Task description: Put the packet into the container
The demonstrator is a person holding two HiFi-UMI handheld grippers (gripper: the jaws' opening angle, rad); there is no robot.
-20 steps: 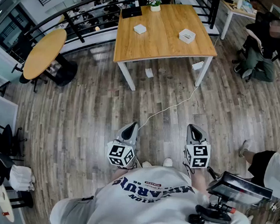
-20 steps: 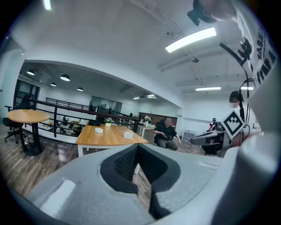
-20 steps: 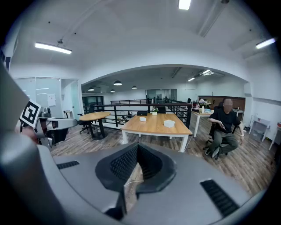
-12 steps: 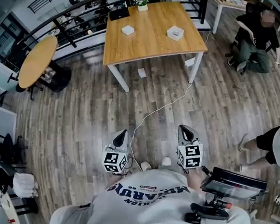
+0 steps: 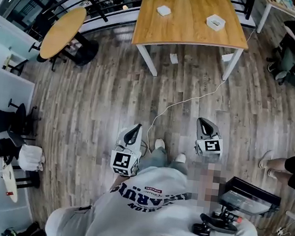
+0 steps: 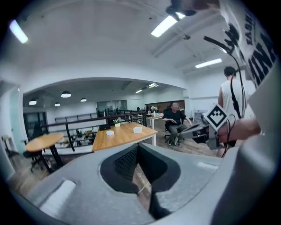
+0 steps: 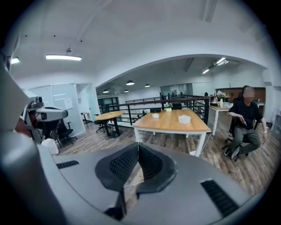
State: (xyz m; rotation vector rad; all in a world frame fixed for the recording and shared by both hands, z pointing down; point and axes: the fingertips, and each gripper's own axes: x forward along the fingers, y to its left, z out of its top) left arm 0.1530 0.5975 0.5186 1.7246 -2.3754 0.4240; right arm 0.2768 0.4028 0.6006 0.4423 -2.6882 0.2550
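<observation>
A wide grey-brown plank floor (image 5: pixel 84 113) lies between the person and a rectangular light-wood surface (image 5: pixel 189 27) on white legs. The grey left gripper (image 5: pixel 134 132) and right gripper (image 5: pixel 205 128) hover above the floor, both with jaws closed together and empty. On the far surface sit a small white open container (image 5: pixel 215 22) and, well apart from it, a flat white packet (image 5: pixel 164 10). The packet is probably light and limp, best pinched by one edge.
</observation>
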